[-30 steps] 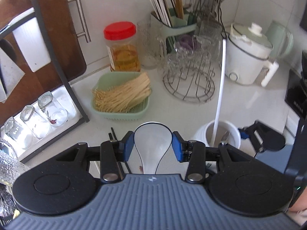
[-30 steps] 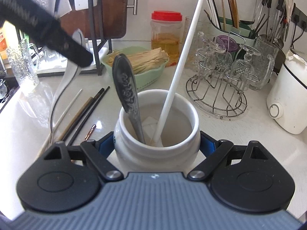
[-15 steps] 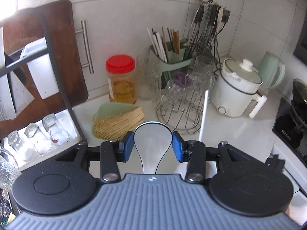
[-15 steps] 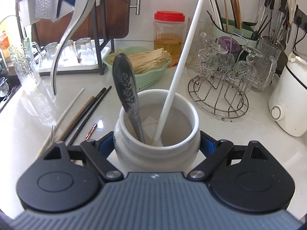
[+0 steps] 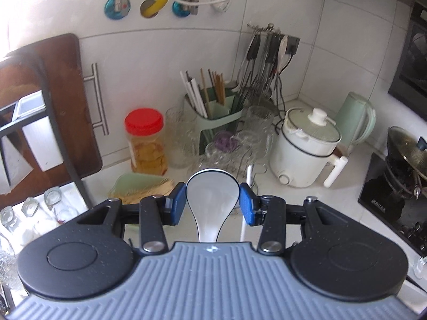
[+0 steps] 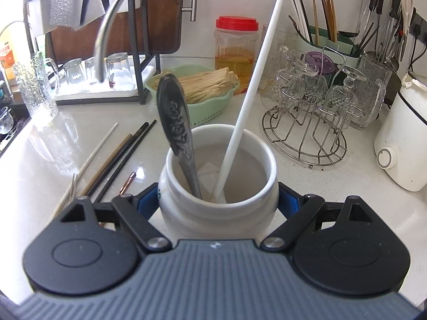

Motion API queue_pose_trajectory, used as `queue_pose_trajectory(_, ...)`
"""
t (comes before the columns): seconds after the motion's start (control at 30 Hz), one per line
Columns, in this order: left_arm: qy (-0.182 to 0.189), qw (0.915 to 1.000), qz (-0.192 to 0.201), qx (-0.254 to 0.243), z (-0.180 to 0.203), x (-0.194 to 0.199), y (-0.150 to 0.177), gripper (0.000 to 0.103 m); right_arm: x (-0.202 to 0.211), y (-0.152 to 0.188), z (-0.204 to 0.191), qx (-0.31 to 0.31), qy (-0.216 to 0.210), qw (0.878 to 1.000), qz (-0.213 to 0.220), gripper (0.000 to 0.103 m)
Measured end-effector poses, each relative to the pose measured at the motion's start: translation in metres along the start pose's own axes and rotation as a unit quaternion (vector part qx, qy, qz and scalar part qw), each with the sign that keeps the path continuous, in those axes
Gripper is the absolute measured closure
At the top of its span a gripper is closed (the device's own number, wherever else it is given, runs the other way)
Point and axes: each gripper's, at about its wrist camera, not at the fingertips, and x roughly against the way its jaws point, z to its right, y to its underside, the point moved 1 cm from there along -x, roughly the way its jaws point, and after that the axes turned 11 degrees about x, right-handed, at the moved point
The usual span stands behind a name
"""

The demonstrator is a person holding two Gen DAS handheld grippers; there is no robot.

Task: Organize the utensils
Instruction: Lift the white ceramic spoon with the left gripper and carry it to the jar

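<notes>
Now L tool (image 5: 212,204) grips spoon (image 5: 212,200) btwn pads; R tool (image 6: 218,204) clamps white jar (image 6: 217,208).

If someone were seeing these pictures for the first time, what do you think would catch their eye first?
Probably the white ceramic jar front and centre in the right wrist view, clamped by the right gripper, with an ornate dark spoon and a long white chopstick leaning in it. Next, the shiny spoon pinched in the left gripper, raised above the counter. Loose chopsticks lie on the counter left of the jar.
</notes>
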Motion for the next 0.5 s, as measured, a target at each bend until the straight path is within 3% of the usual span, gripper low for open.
queue_pose_trajectory(0.5, 0.028, 0.9989, 0.011, -0.037, 0.039, -0.030, -0.007, 0.055, 0.000, 0.001, 0.001, 0.001, -0.001, 1.000, 0.002, 0.012)
